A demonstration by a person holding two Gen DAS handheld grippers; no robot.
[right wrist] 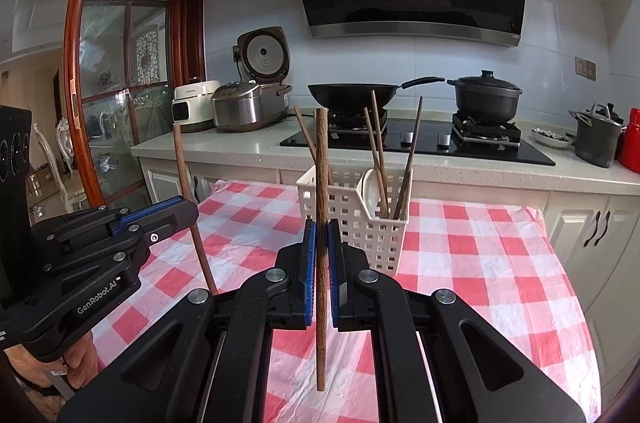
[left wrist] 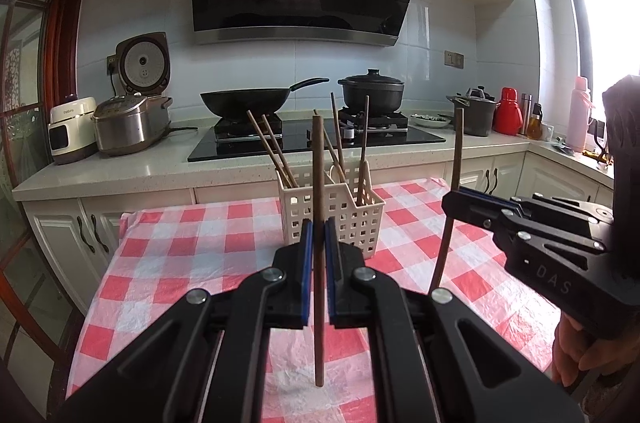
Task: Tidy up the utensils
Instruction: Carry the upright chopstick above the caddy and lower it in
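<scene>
My left gripper (left wrist: 319,235) is shut on a brown wooden chopstick (left wrist: 318,183) held upright above the checked tablecloth. My right gripper (right wrist: 321,237) is shut on a second wooden chopstick (right wrist: 321,163), also upright. Each gripper shows in the other's view: the right one (left wrist: 460,201) with its chopstick (left wrist: 456,151) at the right, the left one (right wrist: 180,211) with its chopstick (right wrist: 184,175) at the left. A white slotted utensil basket (left wrist: 340,211) (right wrist: 352,219) stands just beyond both grippers, holding several chopsticks (left wrist: 276,155) (right wrist: 380,159) and a white spoon (right wrist: 370,189).
The table has a red-and-white checked cloth (left wrist: 192,251) (right wrist: 480,255). Behind it runs a kitchen counter with a stove, a wok (left wrist: 240,101), a black pot (left wrist: 372,93), rice cookers (left wrist: 128,127) and bottles (left wrist: 508,111).
</scene>
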